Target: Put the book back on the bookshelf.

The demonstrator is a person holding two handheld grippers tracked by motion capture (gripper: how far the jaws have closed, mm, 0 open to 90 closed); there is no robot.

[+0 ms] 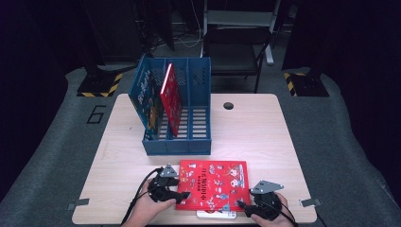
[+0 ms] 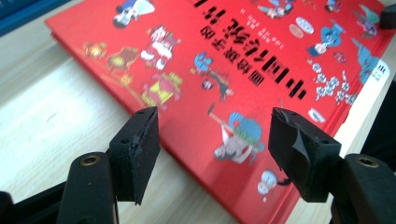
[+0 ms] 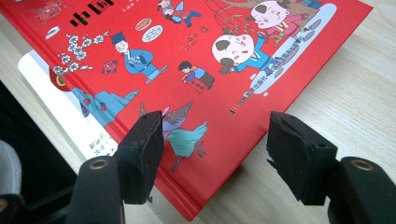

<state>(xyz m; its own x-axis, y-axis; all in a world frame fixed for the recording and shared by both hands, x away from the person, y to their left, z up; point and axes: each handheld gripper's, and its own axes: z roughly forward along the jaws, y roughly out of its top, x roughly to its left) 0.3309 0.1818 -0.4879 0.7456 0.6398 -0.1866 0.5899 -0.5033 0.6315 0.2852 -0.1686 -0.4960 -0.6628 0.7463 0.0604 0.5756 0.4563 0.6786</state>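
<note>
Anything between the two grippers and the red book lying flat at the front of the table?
Nothing visible. The left gripper sits at the near left corner of the red book and the right gripper at its near right corner, both with jaws open around the cover's edge. A white book lies underneath, not in the way.

Red book (image 1: 213, 183): hardcover, lies flat, cover up, at the near edge of the wooden table (image 1: 265, 132), just in front of the blue file rack (image 1: 198, 142). Cover bright red, crowded with small cartoon figures, white blossoms, a bird, and 1 line of large black Chinese characters. Left gripper view (image 2: 243, 60) shows its near left corner, right gripper view (image 3: 224, 70) its near right corner, both undamaged. Cover closed. A white sheet or thin white book (image 3: 60, 102) sticks out from under its near edge, touching it.
</note>
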